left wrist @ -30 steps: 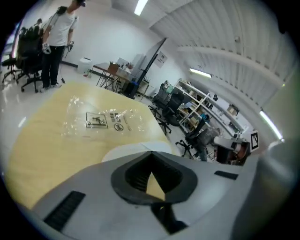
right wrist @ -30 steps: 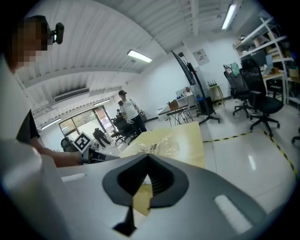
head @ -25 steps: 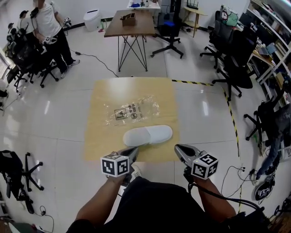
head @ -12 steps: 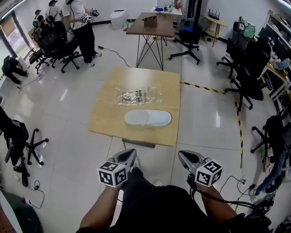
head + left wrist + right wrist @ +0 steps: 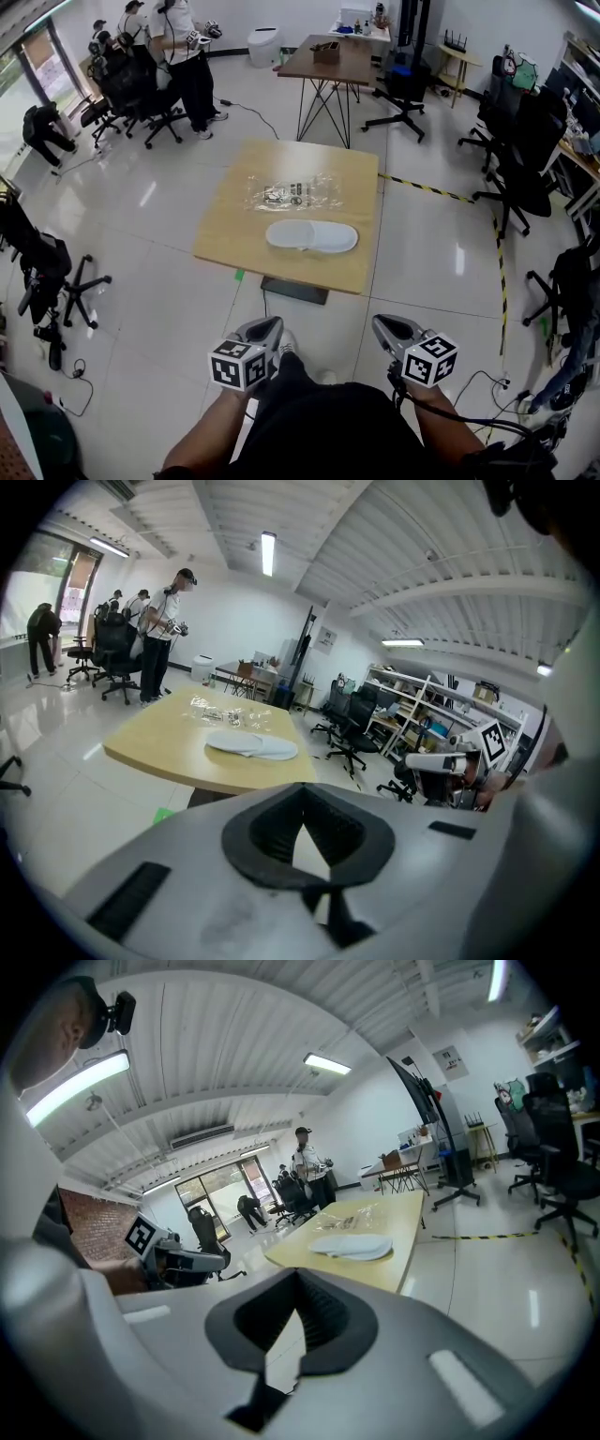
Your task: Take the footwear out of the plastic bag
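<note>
A pair of white slippers (image 5: 311, 235) lies on the light wooden table (image 5: 234, 234), clear of the bag. The empty clear plastic bag (image 5: 293, 193) lies flat just beyond them. The slippers (image 5: 251, 746) also show in the left gripper view, and the slippers (image 5: 352, 1246) in the right gripper view, well ahead of the jaws. My left gripper (image 5: 264, 329) and right gripper (image 5: 389, 328) are held low over the floor, well short of the table. Both are shut with nothing between their jaws.
A metal base (image 5: 294, 290) shows under the table's near edge. Black office chairs (image 5: 511, 164) stand at the right, and yellow-black tape (image 5: 441, 192) runs on the floor. People stand by chairs (image 5: 131, 89) at far left. Another table (image 5: 333, 61) is behind.
The view has drawn back from the table: it now lies farther off and both grippers hang over bare floor instead of at its near edge. Slippers and bag have not moved.
</note>
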